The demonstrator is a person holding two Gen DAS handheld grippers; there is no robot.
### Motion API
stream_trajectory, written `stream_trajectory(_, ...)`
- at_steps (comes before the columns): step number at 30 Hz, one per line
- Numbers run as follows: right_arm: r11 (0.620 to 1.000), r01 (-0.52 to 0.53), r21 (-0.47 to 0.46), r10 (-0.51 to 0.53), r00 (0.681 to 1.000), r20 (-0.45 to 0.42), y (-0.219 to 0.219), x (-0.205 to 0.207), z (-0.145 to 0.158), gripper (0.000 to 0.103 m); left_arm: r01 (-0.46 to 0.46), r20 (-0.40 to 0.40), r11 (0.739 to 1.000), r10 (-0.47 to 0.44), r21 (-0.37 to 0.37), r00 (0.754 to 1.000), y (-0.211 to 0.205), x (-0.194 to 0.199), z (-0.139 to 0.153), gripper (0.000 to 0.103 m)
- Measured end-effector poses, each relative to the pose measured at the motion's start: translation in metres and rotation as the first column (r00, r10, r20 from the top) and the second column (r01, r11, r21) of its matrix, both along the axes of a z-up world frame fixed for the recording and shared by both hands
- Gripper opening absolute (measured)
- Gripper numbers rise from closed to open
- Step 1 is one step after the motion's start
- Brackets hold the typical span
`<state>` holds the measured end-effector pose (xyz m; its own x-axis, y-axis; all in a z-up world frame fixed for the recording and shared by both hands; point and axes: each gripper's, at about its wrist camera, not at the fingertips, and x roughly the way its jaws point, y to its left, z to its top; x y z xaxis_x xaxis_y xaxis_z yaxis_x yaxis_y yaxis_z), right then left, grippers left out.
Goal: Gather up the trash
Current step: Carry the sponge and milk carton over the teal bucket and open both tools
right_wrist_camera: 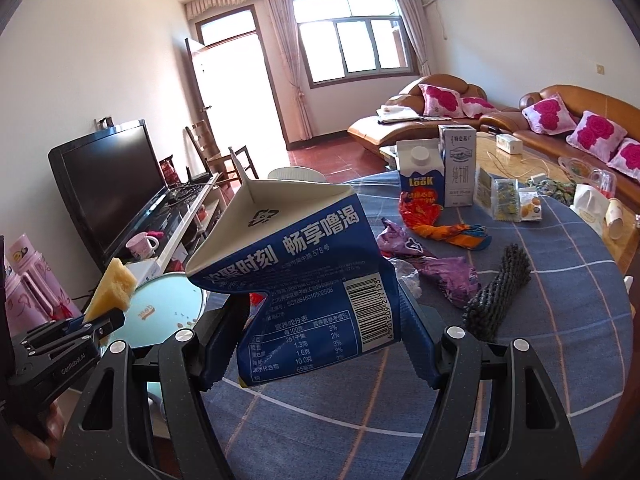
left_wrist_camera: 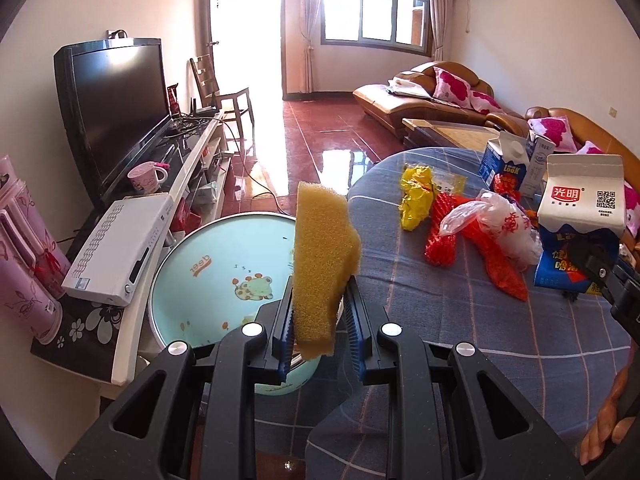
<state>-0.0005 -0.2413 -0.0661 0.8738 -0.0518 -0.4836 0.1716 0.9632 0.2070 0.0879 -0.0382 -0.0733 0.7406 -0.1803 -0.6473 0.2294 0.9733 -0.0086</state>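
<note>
Standing by the table, I see at the left of the left wrist view a pale blue bin (left_wrist_camera: 208,276) beside the TV stand, its mouth open toward the camera, and the left gripper (left_wrist_camera: 318,320) hangs right over its rim. Its jaws are clamped on a yellow sponge (left_wrist_camera: 324,264), pinching the lower end so the long axis runs nearly upright, the free end pointing to the top of the frame; that placement looks meant for a straight drop into the bin. Moving right across the checked tablecloth (left_wrist_camera: 460,320), a yellow wrapper (left_wrist_camera: 416,196), a red net (left_wrist_camera: 444,228) and a white plastic bag (left_wrist_camera: 504,224) lie in a loose heap, not yet collected. At the right edge, the right gripper (right_wrist_camera: 320,320) is seen in its own view squeezing a crushed blue milk carton (right_wrist_camera: 296,264) by its lower body. The carton leans, its long axis tilted, with the gabled white top pointing to the upper left of the frame, toward the bin, presumably next in line for it.
</note>
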Motion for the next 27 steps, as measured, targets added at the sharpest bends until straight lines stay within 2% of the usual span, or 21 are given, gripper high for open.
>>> stream_trajectory(7,0.999,-0.048,-0.018,0.048,0.999,-0.003,0.022,0.01,0.002,0.072,-0.039,-0.005,0.999,0.039,-0.026,0.999,0.025,0.004,0.0,0.023)
stream_trajectory(16,0.989,-0.135,-0.054,0.135,0.991,-0.004,0.062,0.029,0.005,0.072,-0.135,-0.028,0.988,0.134,-0.072,0.991,0.073,0.015,-0.003,0.022)
stream_trajectory(27,0.97,-0.231,-0.081,0.227,0.973,-0.049,0.109,0.061,-0.006,0.072,-0.202,-0.05,0.975,0.198,-0.093,0.979,0.104,0.026,-0.009,0.023)
